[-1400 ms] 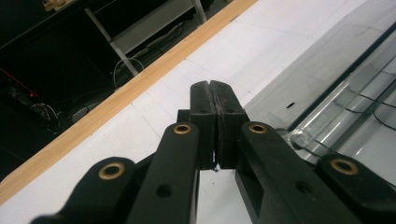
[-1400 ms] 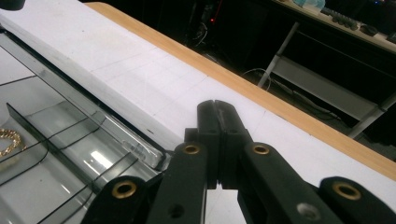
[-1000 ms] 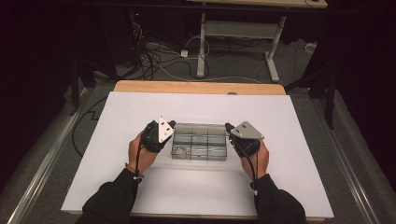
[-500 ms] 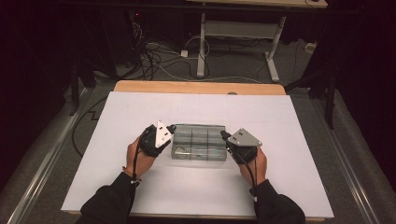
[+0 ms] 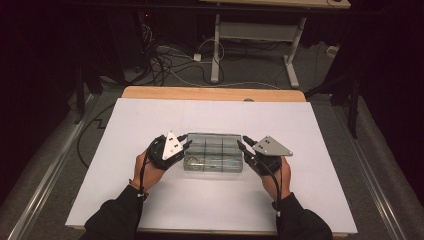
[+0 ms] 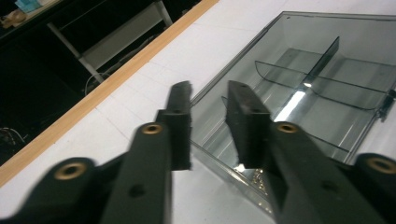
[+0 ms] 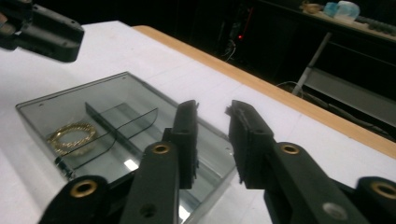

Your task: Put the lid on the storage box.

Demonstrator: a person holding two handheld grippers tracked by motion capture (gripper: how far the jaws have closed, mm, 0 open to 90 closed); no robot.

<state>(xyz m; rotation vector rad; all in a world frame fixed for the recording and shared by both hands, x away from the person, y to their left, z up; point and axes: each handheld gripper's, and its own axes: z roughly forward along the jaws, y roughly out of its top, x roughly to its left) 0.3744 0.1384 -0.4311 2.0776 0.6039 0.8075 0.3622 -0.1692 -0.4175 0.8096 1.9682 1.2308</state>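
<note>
A clear plastic box with inner dividers lies flat on the middle of the white table. A gold bracelet rests in one of its compartments. My left gripper sits at the box's left end and its jaws have just been opening. In the left gripper view the jaws stand parted over the box's near wall, not pressing on it. My right gripper is at the right end, its jaws also just opened, with the box's corner below them.
A wooden strip runs along the table's far edge. Beyond it the floor holds tangled cables and a white desk frame. White tabletop lies open around the box on all sides.
Both pairs of jaws, shut at the box's ends before, now stand parted. The right gripper has drifted slightly toward me. The box has not moved.
</note>
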